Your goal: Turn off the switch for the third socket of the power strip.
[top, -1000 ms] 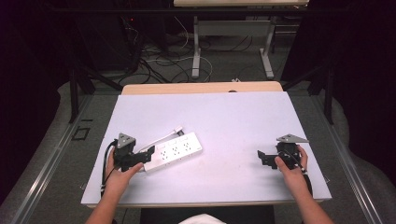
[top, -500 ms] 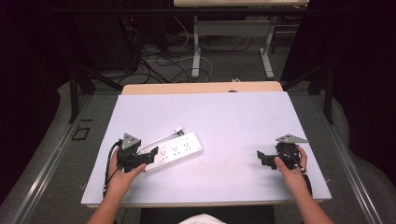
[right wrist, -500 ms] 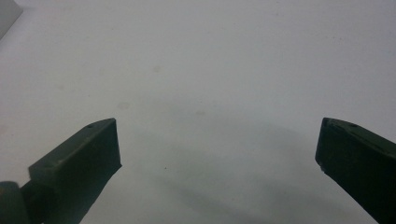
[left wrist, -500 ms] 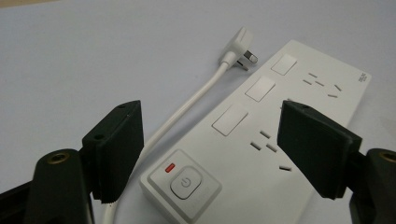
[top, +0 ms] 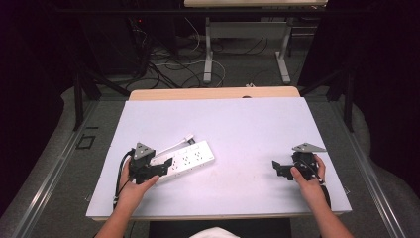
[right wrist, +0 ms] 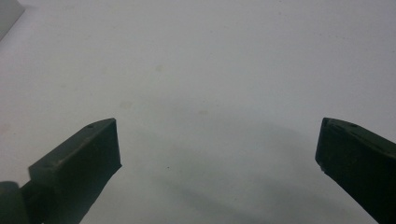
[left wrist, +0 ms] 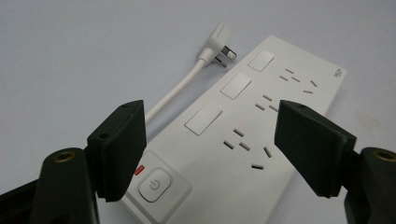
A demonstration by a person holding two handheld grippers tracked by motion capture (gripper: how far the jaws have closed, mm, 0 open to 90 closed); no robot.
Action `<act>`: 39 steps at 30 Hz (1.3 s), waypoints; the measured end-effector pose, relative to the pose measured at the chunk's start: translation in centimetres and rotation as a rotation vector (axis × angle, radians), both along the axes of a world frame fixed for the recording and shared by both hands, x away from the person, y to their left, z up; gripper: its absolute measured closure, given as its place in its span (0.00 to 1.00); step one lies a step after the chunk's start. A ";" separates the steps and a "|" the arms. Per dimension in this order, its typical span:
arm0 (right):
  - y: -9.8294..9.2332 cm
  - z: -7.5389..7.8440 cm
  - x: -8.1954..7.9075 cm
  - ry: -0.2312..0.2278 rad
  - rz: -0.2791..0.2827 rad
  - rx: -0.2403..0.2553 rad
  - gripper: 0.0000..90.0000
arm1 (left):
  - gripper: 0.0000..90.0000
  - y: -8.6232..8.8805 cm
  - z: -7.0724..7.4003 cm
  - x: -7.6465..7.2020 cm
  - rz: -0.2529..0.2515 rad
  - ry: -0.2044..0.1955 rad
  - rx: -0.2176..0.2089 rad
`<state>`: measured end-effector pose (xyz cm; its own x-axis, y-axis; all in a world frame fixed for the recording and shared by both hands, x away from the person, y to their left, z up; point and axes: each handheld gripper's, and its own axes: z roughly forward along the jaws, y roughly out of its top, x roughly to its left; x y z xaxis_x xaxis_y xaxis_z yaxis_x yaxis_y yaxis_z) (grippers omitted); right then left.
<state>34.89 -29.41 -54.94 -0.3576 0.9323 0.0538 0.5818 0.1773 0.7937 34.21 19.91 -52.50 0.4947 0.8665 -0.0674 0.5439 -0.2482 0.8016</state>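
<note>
A white power strip (top: 187, 158) lies flat on the white table (top: 237, 124), left of centre, with its short cord and plug (top: 187, 138) trailing toward the far side. In the left gripper view the power strip (left wrist: 243, 140) shows its round switch (left wrist: 154, 184), three square covers and several socket slots, and the plug (left wrist: 220, 43) rests beyond it. My left gripper (top: 161, 166) hovers over the switch end, open, its jaws standing on either side of the strip (left wrist: 210, 149). My right gripper (top: 276, 167) stays open above bare table at the right (right wrist: 217, 154).
The table's front edge runs just behind both hands. A wooden strip (top: 213, 93) borders the far edge. Beyond it stand table legs (top: 208, 49) and loose cables (top: 168, 59) on the floor. A corner of the power strip (right wrist: 8, 14) shows far off in the right gripper view.
My left gripper has moved slightly right and forward, closer over the switch end of the power strip. The right gripper has stayed in place.
</note>
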 end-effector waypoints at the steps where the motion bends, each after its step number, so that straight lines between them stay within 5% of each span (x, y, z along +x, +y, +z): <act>1: 0.0 0.0 0.0 0.000 0.000 0.000 0.00 | 0.29 -0.1 0.0 0.0 -0.003 -0.002 0.003; 15: 0.2 -0.1 -0.1 -0.001 0.010 -0.008 0.00 | 0.33 -1.2 0.2 0.2 -0.036 0.024 -0.014; 26: 0.3 -0.2 -0.2 0.006 0.006 0.001 0.00 | 0.40 -2.4 0.9 0.7 -0.047 0.081 -0.037; 39: 0.4 -0.3 -0.2 0.011 0.011 0.002 0.00 | 0.46 -3.3 2.2 1.5 -0.004 0.122 -0.099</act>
